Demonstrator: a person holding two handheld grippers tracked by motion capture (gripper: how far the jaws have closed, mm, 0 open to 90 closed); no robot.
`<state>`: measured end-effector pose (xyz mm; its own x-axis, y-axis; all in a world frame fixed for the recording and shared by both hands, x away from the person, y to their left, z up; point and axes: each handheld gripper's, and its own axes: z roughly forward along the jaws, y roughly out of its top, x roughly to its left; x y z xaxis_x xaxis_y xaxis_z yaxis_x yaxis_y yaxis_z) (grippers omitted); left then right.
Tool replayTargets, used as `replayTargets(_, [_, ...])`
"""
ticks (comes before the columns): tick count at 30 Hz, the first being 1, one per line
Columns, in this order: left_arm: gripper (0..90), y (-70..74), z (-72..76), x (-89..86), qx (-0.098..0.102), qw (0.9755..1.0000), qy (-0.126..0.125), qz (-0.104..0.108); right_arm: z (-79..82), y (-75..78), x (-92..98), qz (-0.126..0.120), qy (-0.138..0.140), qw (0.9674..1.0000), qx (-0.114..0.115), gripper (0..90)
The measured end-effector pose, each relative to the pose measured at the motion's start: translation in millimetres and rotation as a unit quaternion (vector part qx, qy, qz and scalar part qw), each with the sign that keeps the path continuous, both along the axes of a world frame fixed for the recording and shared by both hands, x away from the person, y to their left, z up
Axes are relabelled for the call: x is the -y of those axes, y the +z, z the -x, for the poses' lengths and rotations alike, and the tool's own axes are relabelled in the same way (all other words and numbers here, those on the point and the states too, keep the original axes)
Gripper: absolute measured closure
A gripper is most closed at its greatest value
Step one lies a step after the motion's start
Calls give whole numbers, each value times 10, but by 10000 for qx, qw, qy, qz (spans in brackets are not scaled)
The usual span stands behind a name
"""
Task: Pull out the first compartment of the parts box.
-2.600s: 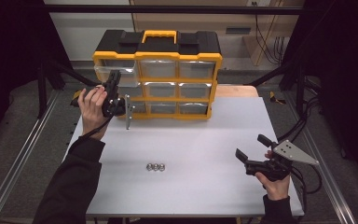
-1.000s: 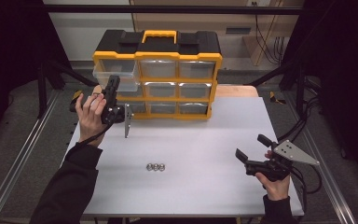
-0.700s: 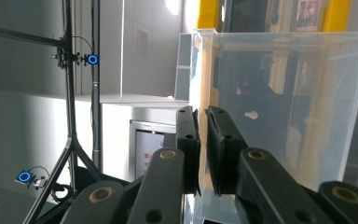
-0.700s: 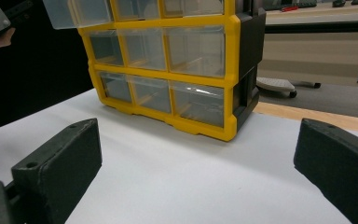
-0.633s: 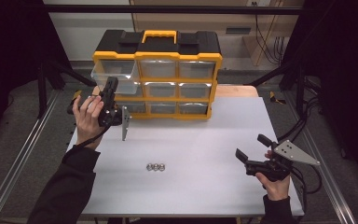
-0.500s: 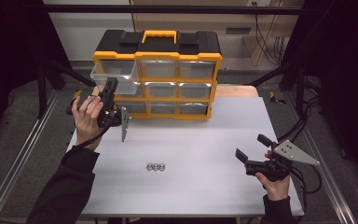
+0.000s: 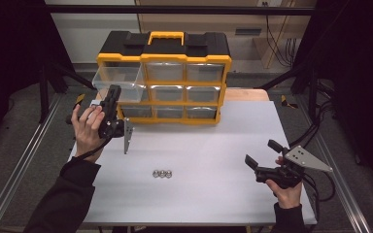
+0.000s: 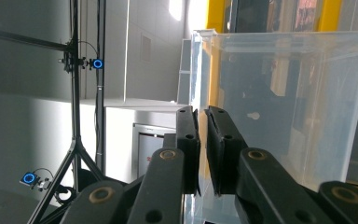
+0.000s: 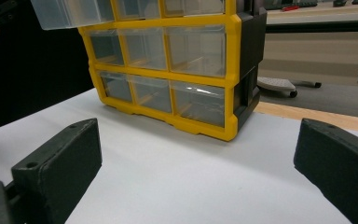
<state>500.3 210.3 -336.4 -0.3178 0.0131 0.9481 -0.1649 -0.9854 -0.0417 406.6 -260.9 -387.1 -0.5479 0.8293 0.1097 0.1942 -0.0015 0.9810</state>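
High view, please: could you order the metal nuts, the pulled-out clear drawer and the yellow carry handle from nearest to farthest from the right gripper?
Measured from the right gripper, at the table's lower right:
1. Metal nuts, a short row at the table's middle, to its left.
2. Pulled-out clear drawer, top left of the organizer.
3. Yellow carry handle, on top of the organizer, at the back.

Yellow-framed organiser (image 7: 209, 104) with black top and yellow handle, clear see-through drawer (image 7: 119, 82) pulled out, white desk (image 7: 199, 155), three silvery nuts (image 7: 162, 174), black left gripper (image 7: 110, 104), black right gripper (image 7: 262, 158) with grey plate
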Motion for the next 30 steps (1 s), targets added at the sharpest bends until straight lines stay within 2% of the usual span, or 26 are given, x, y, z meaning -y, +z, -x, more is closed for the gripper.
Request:
replayTargets(4, [814, 3, -4, 7, -54, 10000, -29, 37, 0, 2, 2, 14, -30, 10000, 7, 13])
replayTargets(6, [777, 13, -10, 11, -186, 9997, -79, 97, 1, 2, -1, 11, -27, 10000, -5, 13])
replayTargets(8, [748, 16, -5, 9, -225, 9997, -71, 118, 0, 1, -3, 6, -22, 10000, -9, 12])
replayTargets(15, [528, 75, 4, -6, -459, 9979, -277, 376, -7, -4, -4, 20, -5, 10000, 27, 13])
replayTargets(16, [498, 94, 9, -1, -585, 9967, -296, 477, -9, -5, -2, 35, 3, 10000, 53, 13])
replayTargets(17, [478, 100, 10, 4, -623, 9964, -290, 500, -8, -4, -2, 34, 5, 10000, 50, 13])
replayTargets(23, [400, 108, 12, 28, -743, 9949, -395, 549, -2, 0, -2, 16, 4, 10000, 16, 13])
replayTargets(28, [284, 154, 33, 57, -1029, 9902, -398, 852, -3, 0, -1, 14, 12, 10000, 17, 13])
replayTargets(30, [259, 160, 40, 60, -1061, 9893, -396, 919, -8, -4, -2, 33, 9, 10000, 49, 12])
